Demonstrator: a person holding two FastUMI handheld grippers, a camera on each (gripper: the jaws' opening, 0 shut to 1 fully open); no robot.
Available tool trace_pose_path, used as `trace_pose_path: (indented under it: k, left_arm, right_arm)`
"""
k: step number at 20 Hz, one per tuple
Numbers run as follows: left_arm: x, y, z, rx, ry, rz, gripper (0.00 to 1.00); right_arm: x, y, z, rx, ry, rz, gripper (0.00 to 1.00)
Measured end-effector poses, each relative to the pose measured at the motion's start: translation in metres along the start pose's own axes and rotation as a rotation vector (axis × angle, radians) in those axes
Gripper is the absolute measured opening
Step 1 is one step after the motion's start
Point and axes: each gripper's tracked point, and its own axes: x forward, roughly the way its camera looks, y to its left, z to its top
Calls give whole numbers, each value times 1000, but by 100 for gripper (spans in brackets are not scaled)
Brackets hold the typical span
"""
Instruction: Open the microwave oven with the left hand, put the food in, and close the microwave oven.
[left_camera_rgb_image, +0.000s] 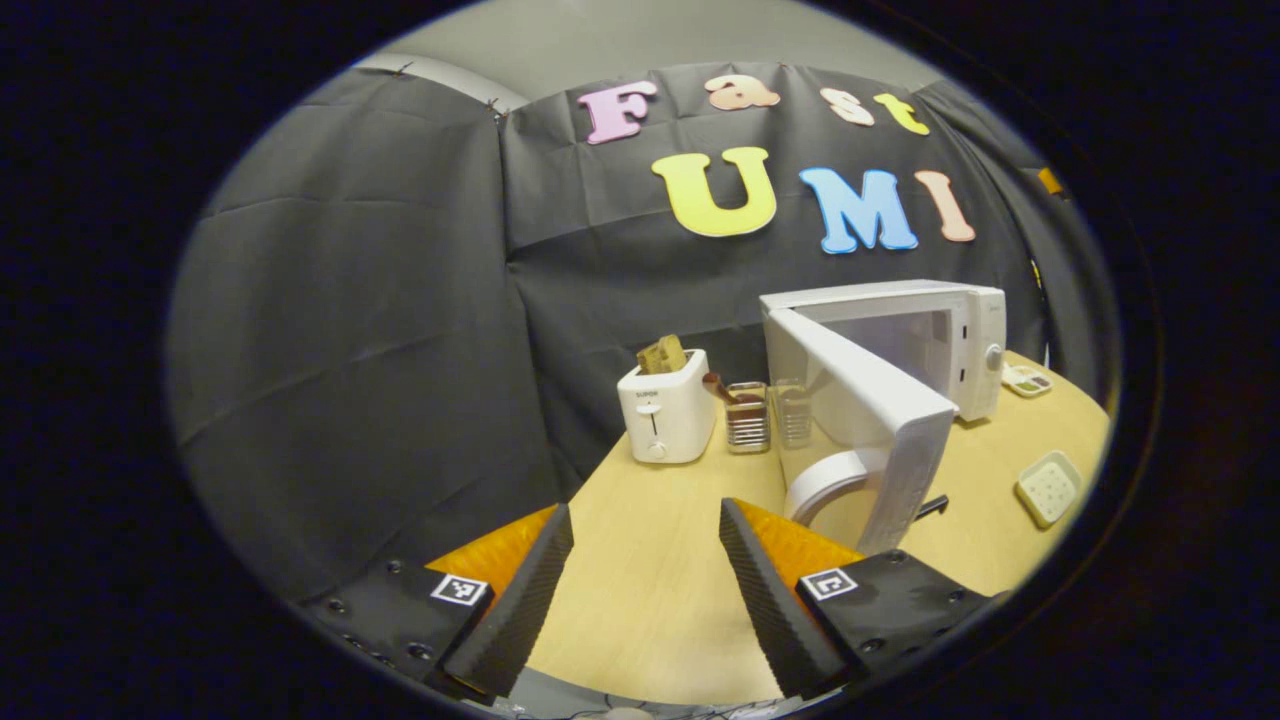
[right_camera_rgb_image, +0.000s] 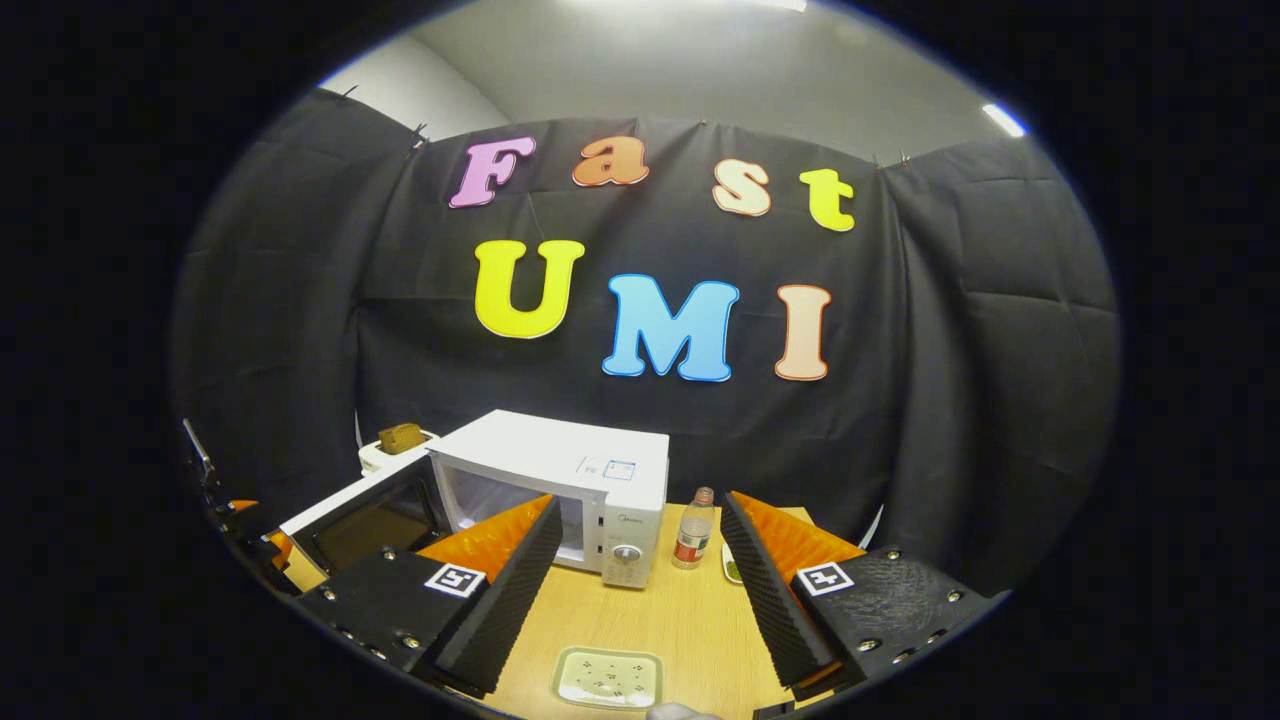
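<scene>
left hand-held gripper (left_camera_rgb_image: 645, 590) spread | right hand-held gripper (right_camera_rgb_image: 640, 590) spread | microwave (right_camera_rgb_image: 570, 490) door open | toaster (left_camera_rgb_image: 665, 410) beside | bottle (right_camera_rgb_image: 693, 528) right

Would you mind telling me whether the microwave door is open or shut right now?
Open: the microwave door is swung out from the microwave, baring the cavity in both views.

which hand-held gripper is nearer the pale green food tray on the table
Right. The right hand-held gripper, open, hovers just behind the pale green food tray. From the left hand-held gripper, also open, the tray lies farther off, beyond the white microwave's open door.
</scene>
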Motion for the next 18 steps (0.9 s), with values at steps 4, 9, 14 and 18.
trace_pose_path:
  k: [4,9,14,18]
  left_arm:
    - [-4,-18,7,36,-19,-33,94]
    - [-13,-64,12,28,-27,-126,94]
    - [-20,-136,16,46,-36,-262,94]
    - [-22,-199,27,63,-54,-381,94]
  right_arm:
    - [4,4,-5,31,21,12,97]
    - [6,-9,-13,62,45,-17,97]
    - [2,-26,-9,71,42,-47,98]
    - [-5,-45,-13,69,50,-85,97]
